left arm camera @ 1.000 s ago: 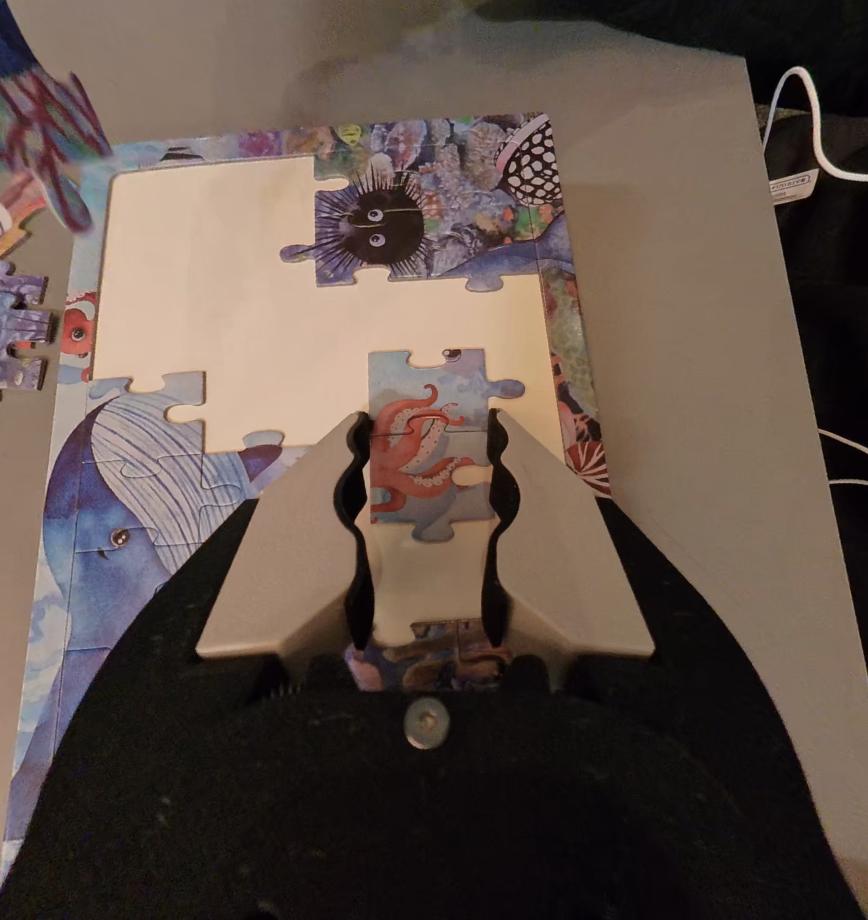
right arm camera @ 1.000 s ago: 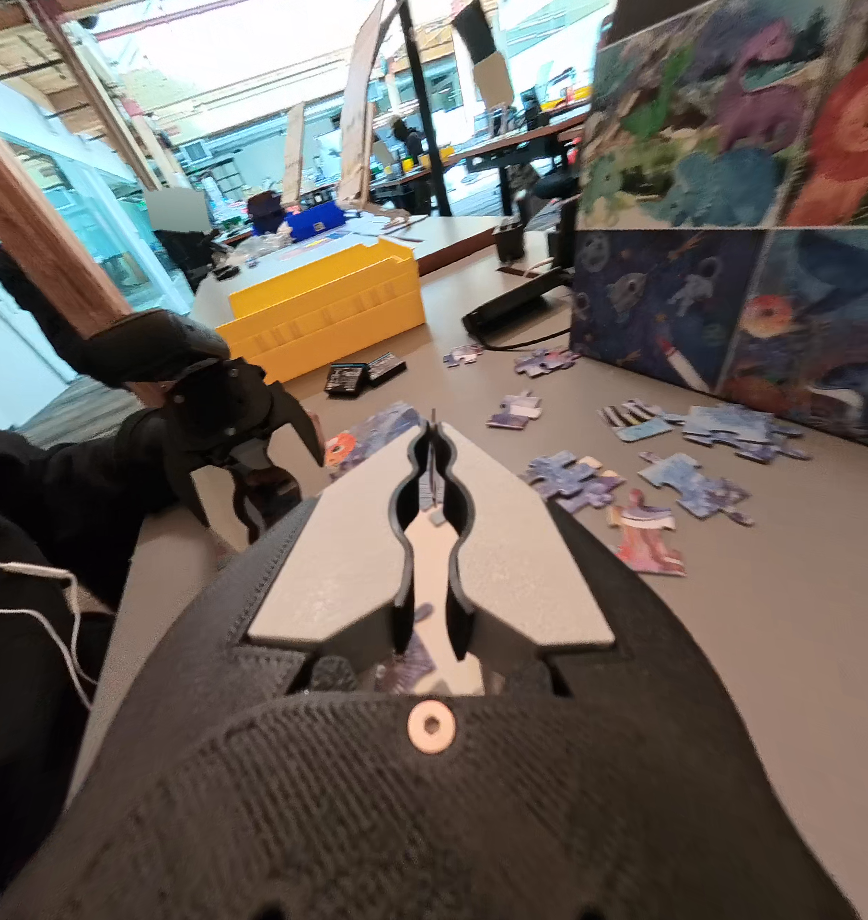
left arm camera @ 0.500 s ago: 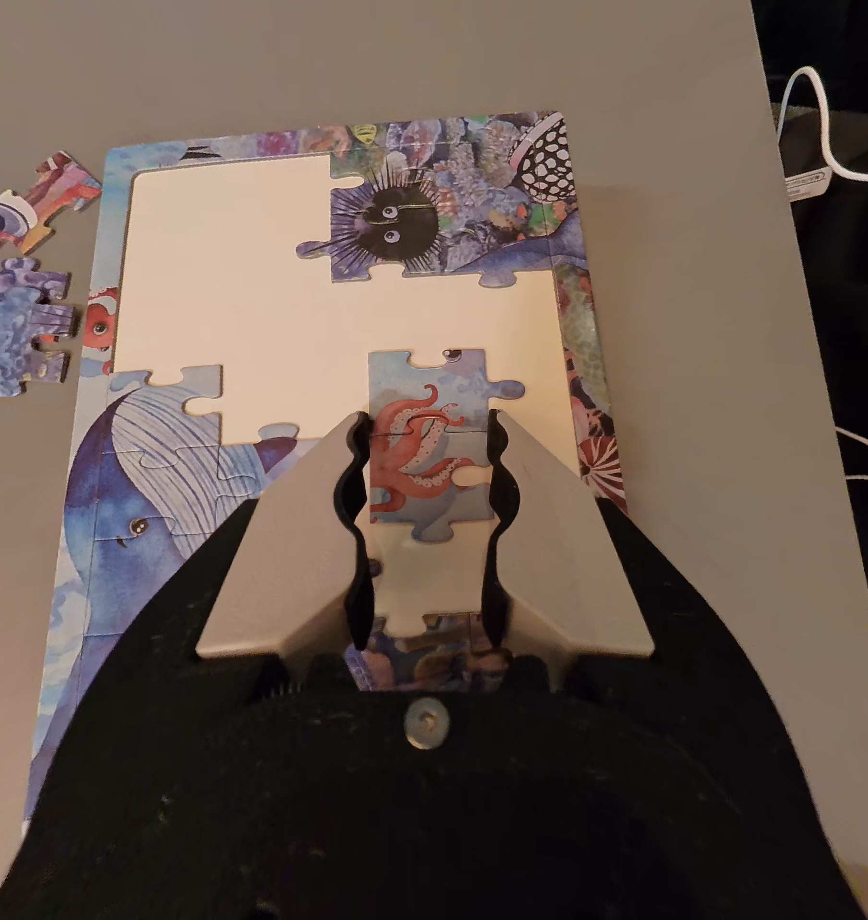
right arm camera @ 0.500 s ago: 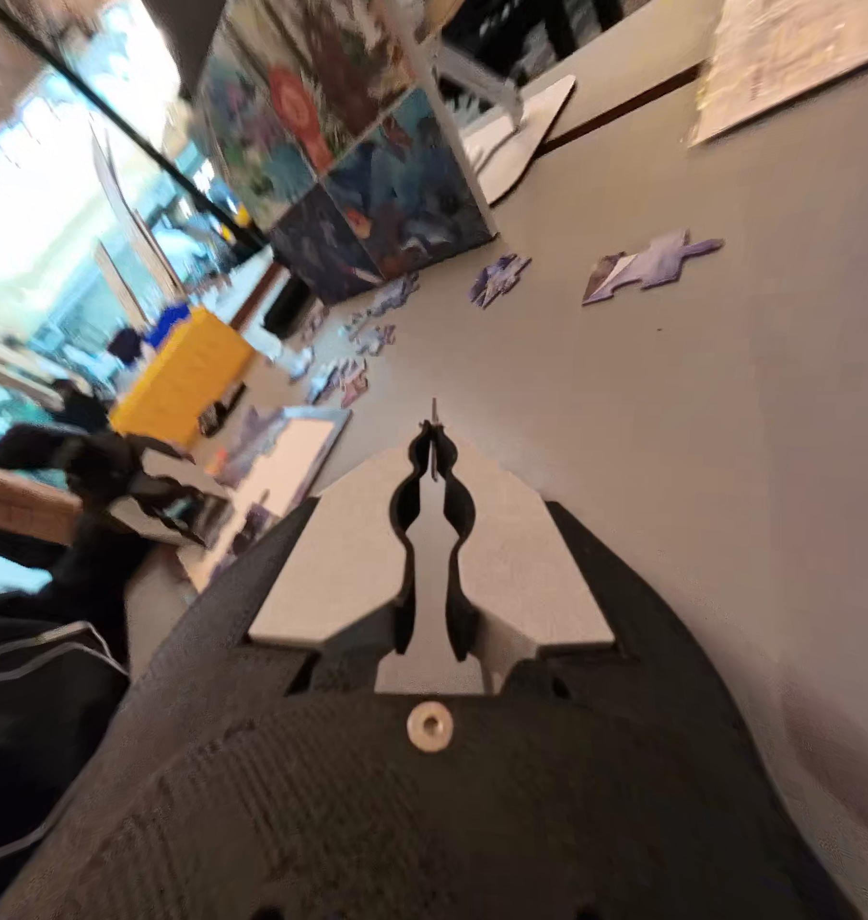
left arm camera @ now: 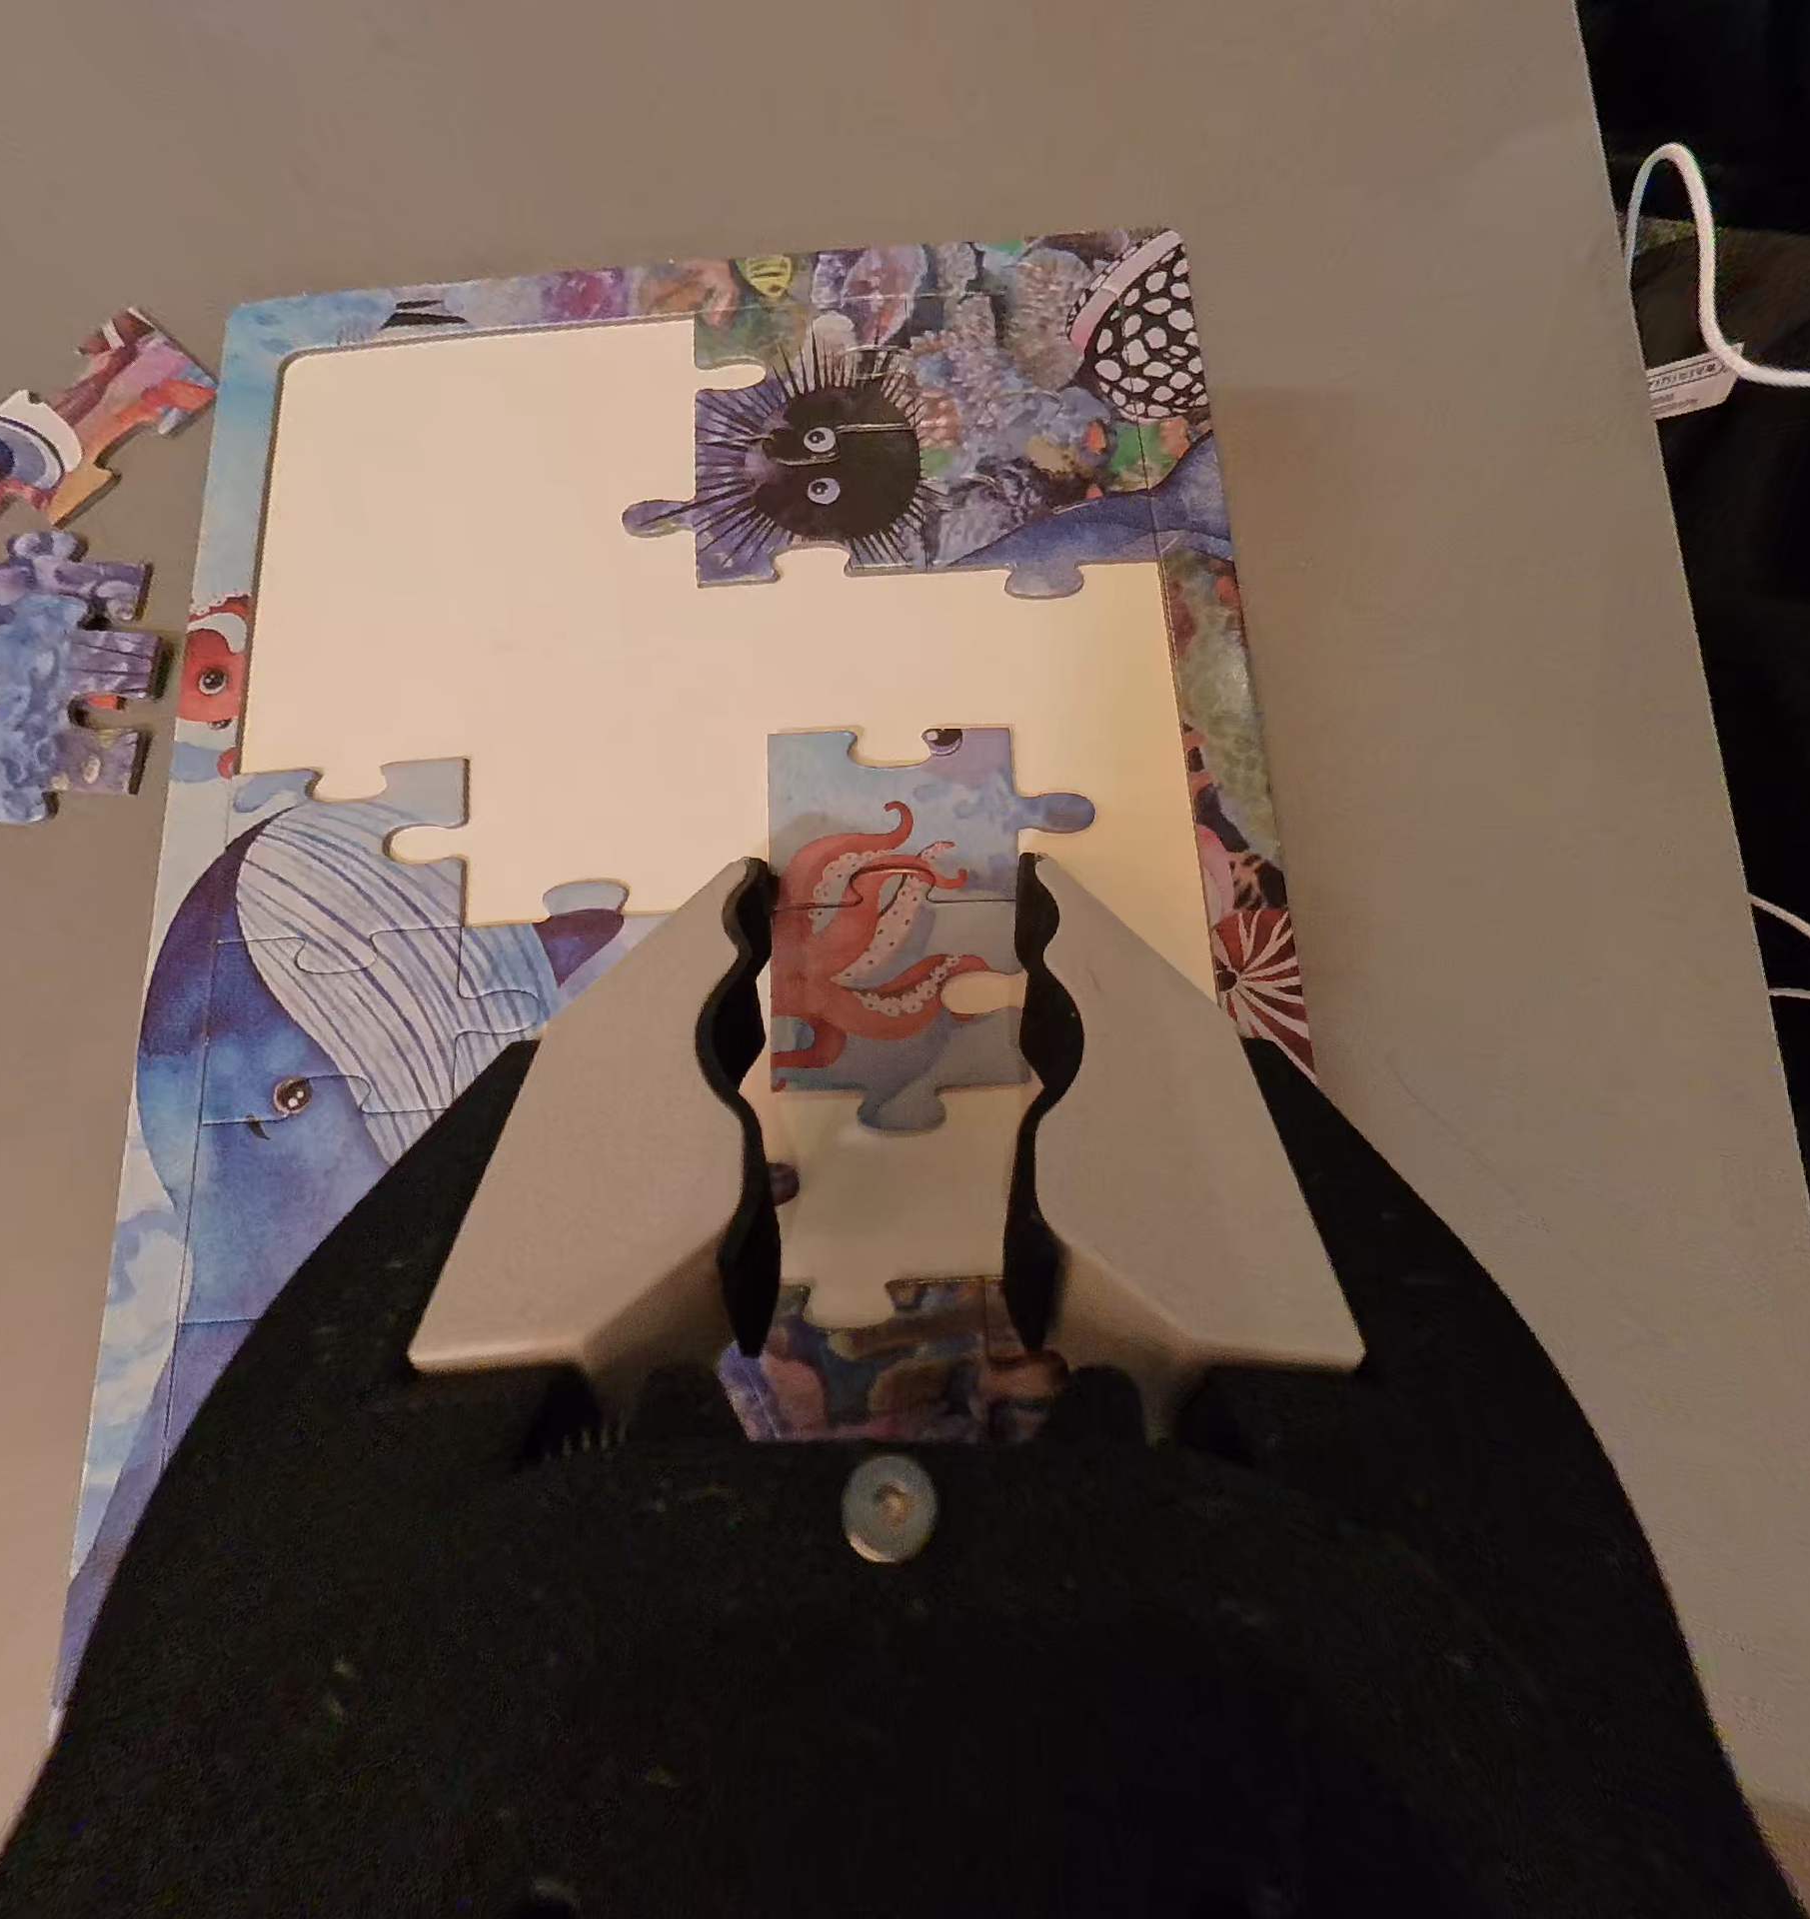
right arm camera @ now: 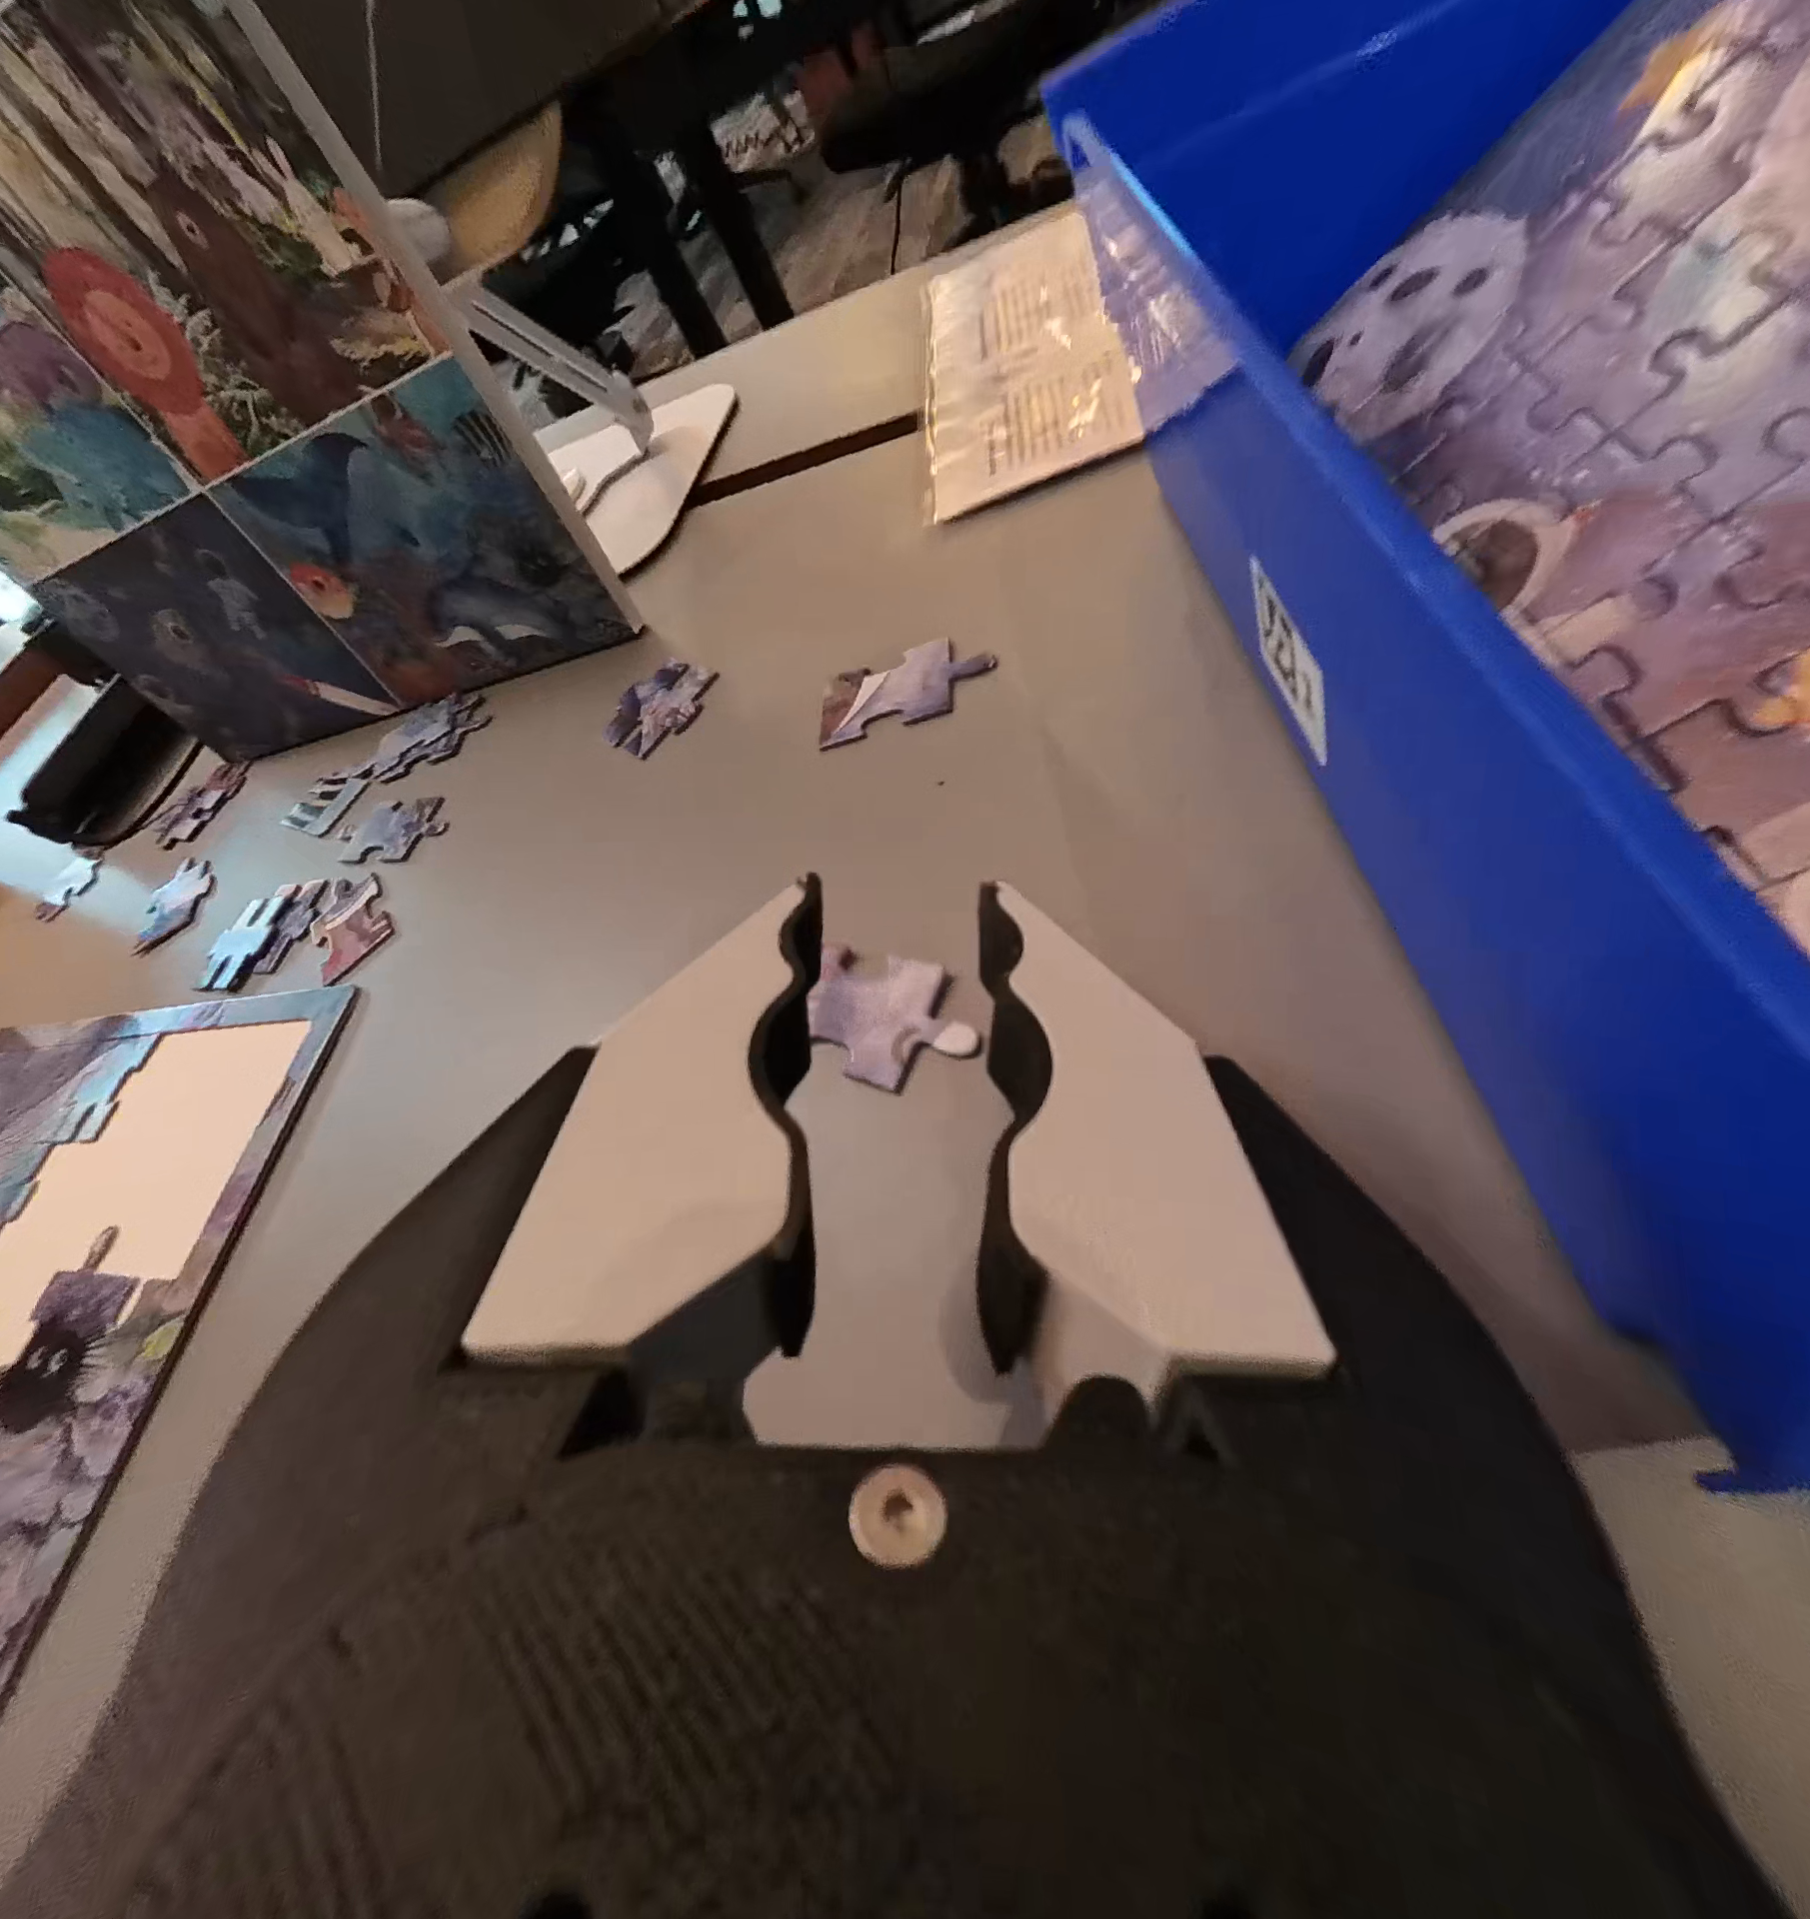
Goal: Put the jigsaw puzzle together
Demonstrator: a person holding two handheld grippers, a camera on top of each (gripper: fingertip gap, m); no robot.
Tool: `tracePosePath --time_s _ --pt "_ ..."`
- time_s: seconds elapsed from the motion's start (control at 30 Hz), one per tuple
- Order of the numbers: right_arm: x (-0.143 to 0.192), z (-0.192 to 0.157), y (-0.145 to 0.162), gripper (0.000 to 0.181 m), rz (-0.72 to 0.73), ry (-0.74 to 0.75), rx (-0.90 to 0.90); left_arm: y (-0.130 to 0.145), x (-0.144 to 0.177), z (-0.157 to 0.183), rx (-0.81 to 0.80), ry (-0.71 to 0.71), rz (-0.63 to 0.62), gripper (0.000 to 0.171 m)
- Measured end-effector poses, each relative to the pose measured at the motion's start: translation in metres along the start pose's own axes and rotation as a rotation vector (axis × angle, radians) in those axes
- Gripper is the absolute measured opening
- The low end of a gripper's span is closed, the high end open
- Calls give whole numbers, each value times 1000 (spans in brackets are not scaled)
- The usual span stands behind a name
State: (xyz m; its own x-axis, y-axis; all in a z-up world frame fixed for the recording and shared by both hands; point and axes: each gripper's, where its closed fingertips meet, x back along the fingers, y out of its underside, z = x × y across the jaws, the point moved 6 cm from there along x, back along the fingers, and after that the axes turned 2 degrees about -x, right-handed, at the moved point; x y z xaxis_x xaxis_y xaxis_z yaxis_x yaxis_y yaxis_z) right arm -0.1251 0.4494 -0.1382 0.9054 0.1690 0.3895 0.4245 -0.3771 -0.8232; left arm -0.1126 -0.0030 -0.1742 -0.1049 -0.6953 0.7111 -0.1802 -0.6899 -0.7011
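Note:
In the left wrist view the puzzle board [left arm camera: 1224, 675] lies on the grey table, its pale tray partly bare. A whale section [left arm camera: 288, 1038] fills the lower left and a sea-urchin section [left arm camera: 828, 467] the upper right. My left gripper [left arm camera: 895, 867] is shut on two joined octopus pieces [left arm camera: 880, 935] and holds them over the tray's lower right. In the right wrist view my right gripper [right arm camera: 898, 893] is open. A pale blue piece [right arm camera: 880, 1012] lies on the table between its fingers. The board [right arm camera: 153, 1142] shows at the left.
Loose pieces [left arm camera: 39, 675] lie left of the board. A blue bin [right arm camera: 1451, 831] stands close on the right of my right gripper. More loose pieces [right arm camera: 900, 691] lie ahead, before a standing picture panel [right arm camera: 257, 467]. A white cord [left arm camera: 1700, 260] hangs off the table's right edge. The left gripper's tips are roughly 40 cm from the right gripper's. My left gripper's tips are some 9 cm from the sea-urchin section [left arm camera: 828, 467]. My right wrist view [right arm camera: 56, 1357] looks at it from another angle.
My right gripper has swung away from the board towards the blue bin and has opened; a piece now lies between its fingers. My left gripper still holds the octopus pieces, shifted slightly over the tray.

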Motion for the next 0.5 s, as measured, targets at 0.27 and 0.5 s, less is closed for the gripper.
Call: tracePosePath --time_s 0.27,0.5 --pt "-11 -49 -1 29 51 -54 220 0 0 -1 13 13 -3 46" --pt "-33 -98 19 28 -25 -116 417 0 -1 -1 17 16 -4 46"
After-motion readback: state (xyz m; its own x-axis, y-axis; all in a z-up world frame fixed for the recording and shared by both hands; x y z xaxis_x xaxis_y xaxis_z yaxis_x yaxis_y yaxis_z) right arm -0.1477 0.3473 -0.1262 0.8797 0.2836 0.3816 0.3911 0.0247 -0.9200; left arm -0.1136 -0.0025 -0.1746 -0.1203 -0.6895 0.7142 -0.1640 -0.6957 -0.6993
